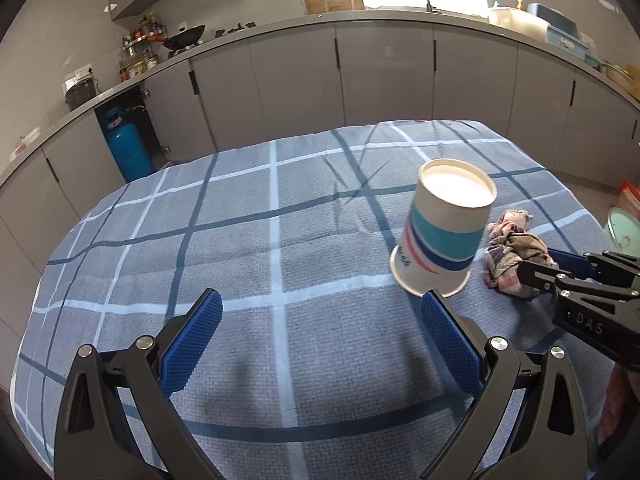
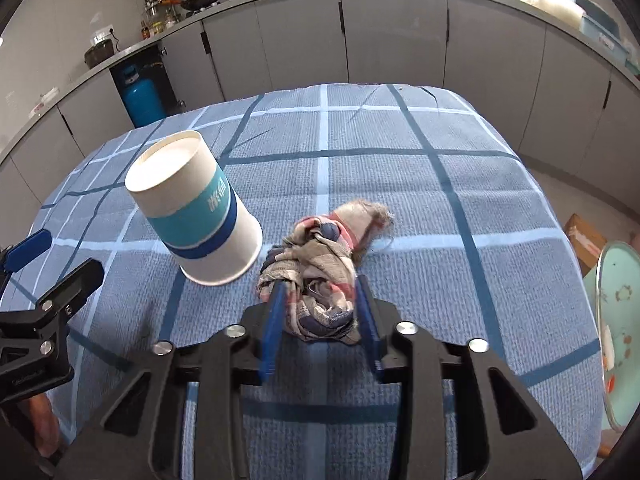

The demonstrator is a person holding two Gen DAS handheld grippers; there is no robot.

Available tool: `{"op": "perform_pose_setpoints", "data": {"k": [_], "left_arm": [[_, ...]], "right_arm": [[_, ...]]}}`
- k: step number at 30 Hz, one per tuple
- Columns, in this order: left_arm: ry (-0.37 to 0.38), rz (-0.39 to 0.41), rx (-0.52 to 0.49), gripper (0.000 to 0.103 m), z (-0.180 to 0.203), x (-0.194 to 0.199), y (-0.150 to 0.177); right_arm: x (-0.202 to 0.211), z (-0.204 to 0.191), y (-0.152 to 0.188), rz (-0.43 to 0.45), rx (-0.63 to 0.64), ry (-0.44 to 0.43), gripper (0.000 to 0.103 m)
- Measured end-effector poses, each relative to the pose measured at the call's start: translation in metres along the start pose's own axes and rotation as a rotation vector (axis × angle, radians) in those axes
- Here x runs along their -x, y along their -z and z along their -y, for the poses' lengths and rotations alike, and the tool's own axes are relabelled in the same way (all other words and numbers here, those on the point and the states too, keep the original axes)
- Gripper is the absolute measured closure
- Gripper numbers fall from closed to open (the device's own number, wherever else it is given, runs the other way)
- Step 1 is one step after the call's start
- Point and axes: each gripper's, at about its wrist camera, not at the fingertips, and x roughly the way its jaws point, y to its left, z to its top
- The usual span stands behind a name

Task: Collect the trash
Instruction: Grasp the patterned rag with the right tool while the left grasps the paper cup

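From the left wrist view, the left gripper (image 1: 320,312) has its two blue jaws wide apart, with nothing between them, only the blue checked tablecloth (image 1: 240,240) below. The paper cup (image 1: 444,232) stands upside down, tipped a little, just past the tip of the right-hand jaw and off to that side. I cannot tell if the jaw tip touches the cup's rim. A balled-up rag (image 1: 510,252) lies on the cloth just beyond the cup, farther to the right of the jaws. The right gripper (image 1: 560,266) comes in from the right edge, and its black body covers part of the rag. Far ahead of the jaws are grey cabinets (image 1: 360,80), and a blue gas tank (image 1: 126,148) stands in an open one at the left. From the right wrist view, the right gripper (image 2: 322,312) has its jaws close in on the balled-up rag (image 2: 320,264), one blue jaw on each side, pressing on it. The front of the rag sticks out ahead of the jaw tips. The paper cup (image 2: 196,212) is to the left of the jaws, upside down and leaning, just beside the rag. The left gripper (image 2: 36,280) shows at the left edge, well to the left of the jaws. A pale green round lid (image 2: 620,328) is at the far right edge, past the tablecloth (image 2: 440,200).
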Motion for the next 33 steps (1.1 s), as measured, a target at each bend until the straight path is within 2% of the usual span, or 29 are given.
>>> {"op": "perform_pose_setpoints", "data": {"k": [2,6,11,16,23,24,25,28,33], "left_arm": [[0.016,0.013,-0.015,0.005,0.01,0.001,-0.003],[0.05,0.045,-0.05,0.005,0.03,0.003,-0.011],[0.077,0.084,-0.091,0.005,0.059,-0.003,-0.024],[0.057,0.044,-0.102,0.005,0.07,-0.026,-0.032],[0.069,0.009,-0.08,0.007,0.066,-0.043,-0.034],[0.069,0.007,-0.079,0.01,0.066,-0.043,-0.033],[0.079,0.002,-0.077,0.023,0.065,-0.044,-0.033],[0.117,-0.035,-0.063,0.043,0.064,-0.049,-0.031],[0.125,-0.03,-0.071,0.045,0.064,-0.044,-0.027]], "right_arm": [[0.011,0.007,0.005,0.022,-0.015,-0.001,0.077],[0.037,0.028,0.018,0.077,-0.063,0.023,0.077],[0.055,0.045,0.029,0.1,-0.121,0.013,0.077],[0.058,0.044,0.028,0.108,-0.117,0.0,0.079],[0.061,0.048,0.031,0.118,-0.124,-0.013,0.081],[0.063,0.047,0.031,0.121,-0.122,-0.016,0.082],[0.064,0.046,0.031,0.124,-0.12,-0.015,0.082],[0.066,0.045,0.032,0.133,-0.119,-0.016,0.082],[0.073,0.044,0.035,0.148,-0.124,-0.017,0.082]]}}
